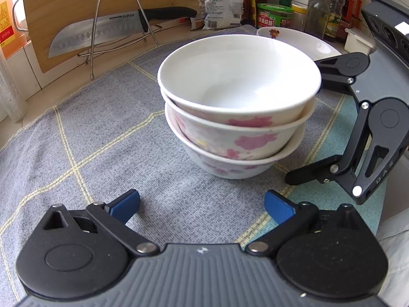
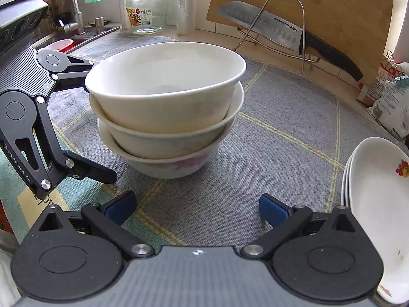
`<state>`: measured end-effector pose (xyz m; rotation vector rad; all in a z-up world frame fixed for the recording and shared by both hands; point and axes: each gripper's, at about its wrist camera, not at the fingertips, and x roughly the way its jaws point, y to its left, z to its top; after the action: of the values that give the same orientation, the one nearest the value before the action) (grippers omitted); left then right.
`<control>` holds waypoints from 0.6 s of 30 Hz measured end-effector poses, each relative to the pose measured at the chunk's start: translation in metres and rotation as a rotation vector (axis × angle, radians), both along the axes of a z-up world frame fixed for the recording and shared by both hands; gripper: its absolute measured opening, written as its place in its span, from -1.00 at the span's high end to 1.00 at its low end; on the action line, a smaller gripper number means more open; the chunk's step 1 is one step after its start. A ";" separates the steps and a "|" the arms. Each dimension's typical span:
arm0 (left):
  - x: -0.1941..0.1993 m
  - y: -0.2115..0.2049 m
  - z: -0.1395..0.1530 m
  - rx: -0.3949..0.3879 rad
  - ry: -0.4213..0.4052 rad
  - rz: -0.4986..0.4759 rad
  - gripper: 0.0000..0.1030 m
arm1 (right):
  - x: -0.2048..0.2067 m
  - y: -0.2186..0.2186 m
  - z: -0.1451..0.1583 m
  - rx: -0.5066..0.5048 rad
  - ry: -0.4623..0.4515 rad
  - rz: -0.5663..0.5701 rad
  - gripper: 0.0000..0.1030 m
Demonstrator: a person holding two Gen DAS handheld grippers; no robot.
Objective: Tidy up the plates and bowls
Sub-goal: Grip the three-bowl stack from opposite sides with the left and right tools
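The stack of three white, pink-flowered ceramic bowls (image 1: 235, 110) stands upright at twelve o'clock from the left gripper (image 1: 202, 206), whose blue-padded jaws are spread wide and empty. The right gripper (image 2: 196, 208) (also spread, holding nothing) faces it from the other side, seemingly no nearer. The stack rests on a grey checked cloth (image 1: 107, 133); white plates (image 2: 378, 204) lie at four o'clock in the right view.

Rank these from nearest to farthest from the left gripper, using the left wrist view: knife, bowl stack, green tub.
1. Bowl stack: just ahead of the open left gripper, centre of the cloth.
2. Knife: farther back on the left, in the wire rack.
3. Green tub: farthest, back right among the bottles.
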<state>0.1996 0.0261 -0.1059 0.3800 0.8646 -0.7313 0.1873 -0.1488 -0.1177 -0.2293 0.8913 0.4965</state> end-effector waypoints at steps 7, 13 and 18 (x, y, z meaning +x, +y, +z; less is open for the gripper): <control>0.008 0.001 -0.002 -0.029 -0.026 -0.054 -1.00 | 0.002 0.003 0.001 -0.008 0.014 -0.037 -1.00; 0.015 -0.001 -0.003 -0.039 -0.034 -0.117 -1.00 | 0.009 0.009 0.001 -0.018 0.025 -0.042 -1.00; 0.022 -0.007 0.000 -0.013 -0.020 -0.171 -0.99 | 0.016 0.013 0.004 -0.041 0.030 0.016 -1.00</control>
<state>0.2212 0.0193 -0.1060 0.4533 0.8147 -0.8891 0.2037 -0.1360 -0.1141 -0.2669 0.9297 0.4983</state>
